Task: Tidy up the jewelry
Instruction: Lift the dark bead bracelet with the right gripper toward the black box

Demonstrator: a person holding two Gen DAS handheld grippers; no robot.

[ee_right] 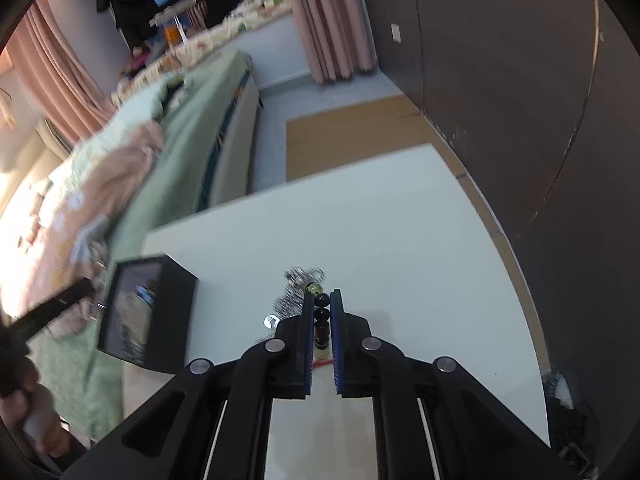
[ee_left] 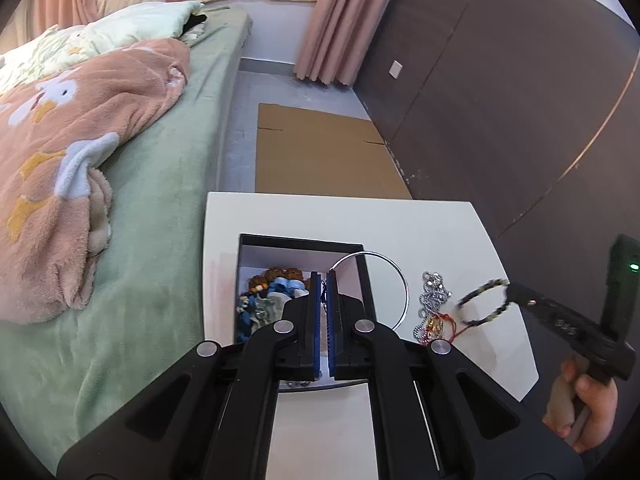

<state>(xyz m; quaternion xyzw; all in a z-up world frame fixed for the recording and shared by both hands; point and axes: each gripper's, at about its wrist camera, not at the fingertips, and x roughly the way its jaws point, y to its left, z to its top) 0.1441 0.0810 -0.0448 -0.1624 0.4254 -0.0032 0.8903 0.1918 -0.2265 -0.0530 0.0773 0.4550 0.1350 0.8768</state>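
The right gripper [ee_right: 322, 322] has its jaws clamped on a dark beaded bracelet [ee_left: 486, 302], lifted off the white table [ee_left: 420, 228]. The left gripper [ee_left: 323, 300] pinches a thin silver hoop [ee_left: 394, 280] over the black open-topped jewelry box [ee_left: 366, 280] near the left edge. Next, probably: carry both in and release.

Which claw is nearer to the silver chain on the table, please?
Right. The right claw, gripping a beaded bracelet, hangs just beside the chain; the left claw is over the box, holding a ring.
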